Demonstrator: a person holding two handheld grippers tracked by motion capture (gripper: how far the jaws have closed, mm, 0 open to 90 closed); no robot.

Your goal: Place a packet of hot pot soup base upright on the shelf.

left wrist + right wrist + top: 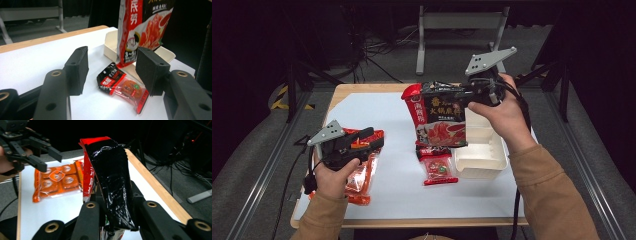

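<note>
The right gripper (pixel 462 97) clamps a glossy, crinkled foil pouch (pixel 439 120) by its top, hanging upright above the table beside a white rectangular tray (pixel 482 160). The left gripper (pixel 372 140) hovers empty, jaws apart, over an orange plastic packet (pixel 362 175).

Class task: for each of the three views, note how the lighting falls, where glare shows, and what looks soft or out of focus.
High view: the white table is lit, the room around it falls to black. Left gripper view: the small sauce packet is fairly sharp, with slight glare on its clear wrap; the near jaws look soft. Right gripper view: glare streaks the glossy black side of the soup-base pouch held by the right gripper; the orange pack is soft.
</note>
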